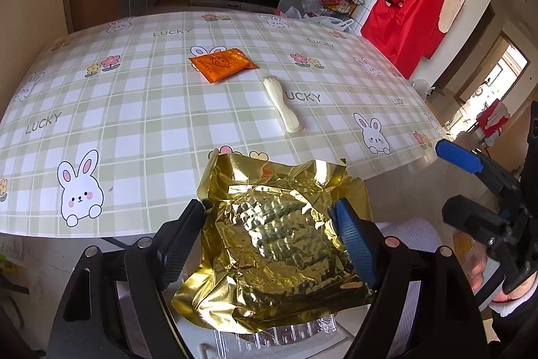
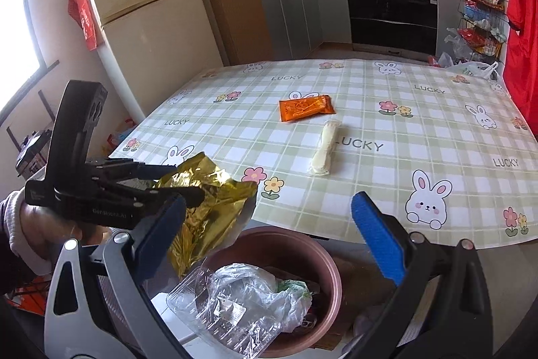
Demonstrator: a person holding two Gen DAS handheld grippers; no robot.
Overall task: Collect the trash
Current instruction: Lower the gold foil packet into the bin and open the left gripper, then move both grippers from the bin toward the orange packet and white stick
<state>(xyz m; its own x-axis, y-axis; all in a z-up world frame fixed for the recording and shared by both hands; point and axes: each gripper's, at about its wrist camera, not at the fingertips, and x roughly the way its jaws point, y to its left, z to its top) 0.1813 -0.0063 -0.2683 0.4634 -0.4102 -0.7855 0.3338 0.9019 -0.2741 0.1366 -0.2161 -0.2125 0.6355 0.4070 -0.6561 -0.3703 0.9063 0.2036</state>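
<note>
Gold foil wrapper [image 1: 275,244] between jaws

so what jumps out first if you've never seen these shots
The crinkled gold foil wrapper, caught between the left tool's fingers just off the table's near edge, over a brown bin stuffed with clear plastic. Next, the bunny-print tablecloth, with an orange packet and a pale wrapped stick lying mid-table.

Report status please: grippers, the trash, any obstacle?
Left gripper shut on gold foil bag, over brown bin. Right gripper open, empty. Orange packet, white wrapper on table. No obstacle.
</note>
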